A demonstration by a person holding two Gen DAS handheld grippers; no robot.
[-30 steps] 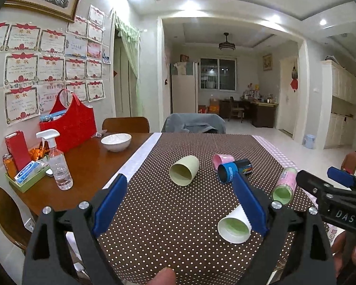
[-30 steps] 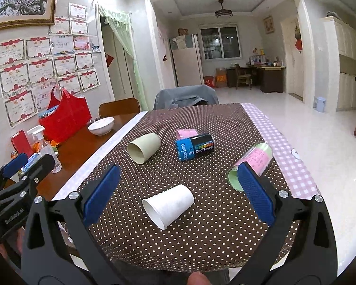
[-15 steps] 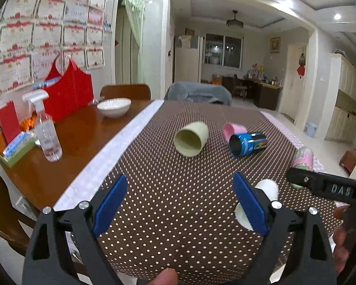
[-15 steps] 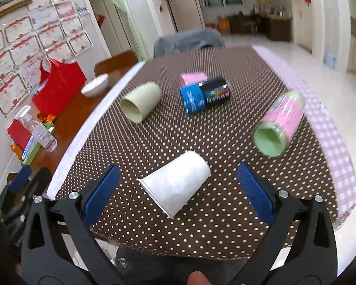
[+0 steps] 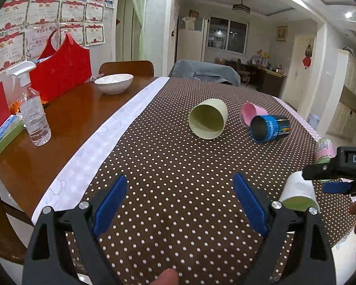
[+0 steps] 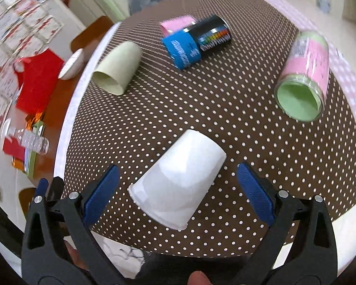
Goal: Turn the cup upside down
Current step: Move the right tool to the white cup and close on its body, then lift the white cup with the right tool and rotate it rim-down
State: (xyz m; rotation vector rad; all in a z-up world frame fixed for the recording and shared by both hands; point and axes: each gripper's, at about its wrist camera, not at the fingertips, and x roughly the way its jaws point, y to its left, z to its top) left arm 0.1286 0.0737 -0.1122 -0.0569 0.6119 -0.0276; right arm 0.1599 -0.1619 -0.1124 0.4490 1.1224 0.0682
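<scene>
The wooden counter carries a brown white-dotted tablecloth, and places here are given from that cloth. Near its front edge a white paper cup lies on its side, rim toward the camera. The right claw hangs over that edge with its blue pads wide apart, one on each side of the cup, touching nothing. The left claw is equally wide and empty above the cloth's front left. At the cloth's middle lie a pale green cup, a blue-and-black can and a pink cup.
</scene>
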